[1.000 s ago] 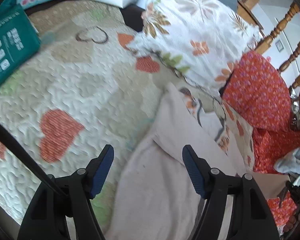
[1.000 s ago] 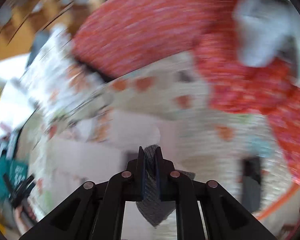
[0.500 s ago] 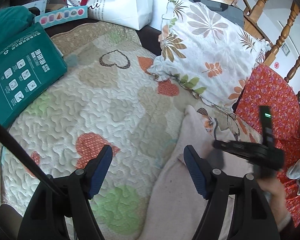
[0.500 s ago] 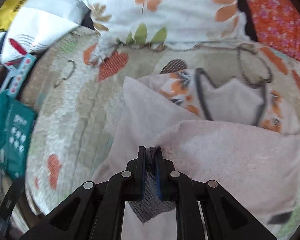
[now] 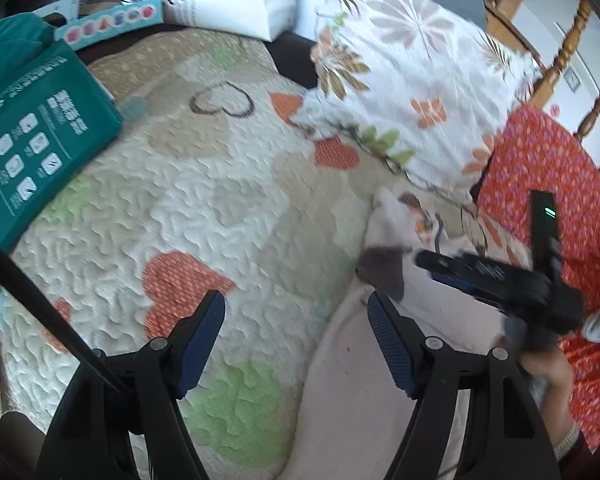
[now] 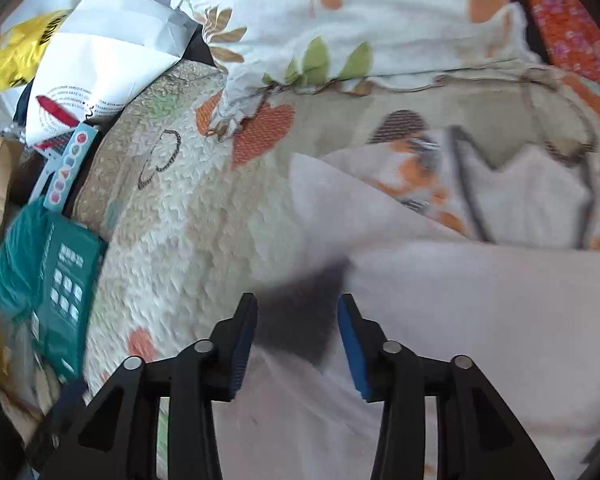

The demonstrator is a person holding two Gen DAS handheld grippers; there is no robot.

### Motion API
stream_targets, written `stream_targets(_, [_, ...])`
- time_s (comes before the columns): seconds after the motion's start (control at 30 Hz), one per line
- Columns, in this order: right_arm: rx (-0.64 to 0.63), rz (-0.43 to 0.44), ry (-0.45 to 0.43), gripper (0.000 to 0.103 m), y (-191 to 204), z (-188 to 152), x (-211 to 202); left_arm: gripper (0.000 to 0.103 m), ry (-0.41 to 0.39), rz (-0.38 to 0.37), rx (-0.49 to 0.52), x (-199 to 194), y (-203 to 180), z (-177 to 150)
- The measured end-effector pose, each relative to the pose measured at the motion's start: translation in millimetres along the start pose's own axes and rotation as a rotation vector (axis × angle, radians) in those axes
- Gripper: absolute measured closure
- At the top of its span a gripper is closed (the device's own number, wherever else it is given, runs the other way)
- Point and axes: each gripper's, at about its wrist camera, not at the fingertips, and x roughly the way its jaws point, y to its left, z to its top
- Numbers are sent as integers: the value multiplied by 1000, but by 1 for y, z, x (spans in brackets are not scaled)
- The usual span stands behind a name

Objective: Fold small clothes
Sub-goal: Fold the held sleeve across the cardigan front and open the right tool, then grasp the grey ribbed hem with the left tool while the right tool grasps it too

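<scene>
I see a bed covered by a quilted cream spread (image 5: pixel 228 200) with orange, green and tan hearts. On it lie a pale pink garment (image 6: pixel 480 300), a small dark grey cloth (image 5: pixel 382 270) at that garment's edge, a teal package (image 5: pixel 32 140) at the left, a floral pillow (image 5: pixel 412 80) and a red patterned cushion (image 5: pixel 540 184).

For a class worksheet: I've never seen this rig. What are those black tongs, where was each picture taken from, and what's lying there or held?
No robot: a person holds a two-jawed tool in each hand, each with a camera looking along its jaws. One picture comes from the left gripper, the other from the right gripper. Both stand open. On the heart-patterned quilt lies a pale pink garment, near a floral pillow and a teal pack. A small grey cloth, blurred, sits between the right jaws, unclamped.
</scene>
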Motion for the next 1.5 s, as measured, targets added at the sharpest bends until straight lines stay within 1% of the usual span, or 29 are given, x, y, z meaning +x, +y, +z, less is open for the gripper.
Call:
stream_targets(0.1, [-17, -70, -18, 54, -29, -33, -32, 30, 40, -5, 38, 8, -10, -8])
stream_targets(0.17, [0, -105, -35, 53, -58, -58, -57, 30, 64, -9, 62, 13, -16, -16])
stream_targets(0.23, [52, -133, -52, 52, -92, -86, -82, 30, 83, -9, 82, 18, -21, -24])
stream_targets(0.33, [125, -138, -71, 52, -137, -122, -114, 30, 128, -8, 112, 29, -30, -38])
stream_targets(0.5, [229, -202, -124, 48, -201, -182, -166, 30, 179, 23, 169, 45, -40, -66])
stream_targets(0.6, [306, -201, -128, 48, -234, -209, -181, 30, 205, 39, 193, 55, -40, -79])
stream_targets(0.67, [353, -170, -118, 48, -248, -223, -182, 30, 218, 52, 195, 59, -37, -88])
stream_targets(0.8, [407, -20, -60, 48, -252, -248, -162, 30, 203, 46, 217, 55, -35, -100])
stream_targets(0.87, [393, -8, -84, 47, -244, -258, -161, 30, 204, 9, 226, 49, -33, -110])
stream_targets(0.9, [381, 7, -77, 46, -240, -260, -161, 30, 204, -4, 226, 47, -33, -114])
stream_targets(0.93, [385, 65, -66, 46, -236, -263, -159, 33, 207, -32, 222, 44, -32, -119])
stream_targets(0.97, [397, 103, -61, 46, -233, -265, -158, 40, 216, -70, 212, 39, -30, -124])
stream_targets(1.0, [416, 168, -43, 46, -231, -271, -154, 42, 223, -96, 206, 36, -29, -130])
stream_targets(1.07, [436, 223, -21, 46, -225, -282, -145, 53, 240, -131, 186, 30, -23, -139])
stream_targets(1.2, [407, 216, -35, 46, -208, -300, -146, 54, 282, -211, 97, 21, -7, -157])
stream_targets(1.27, [425, 252, -22, 46, -205, -310, -142, 54, 297, -236, 66, 17, 0, -166])
stream_targets(1.4, [454, 277, -23, 46, -207, -323, -138, 54, 317, -230, 68, 13, 1, -181])
stream_targets(1.5, [460, 277, -27, 47, -206, -330, -140, 54, 331, -225, 64, 10, 4, -193])
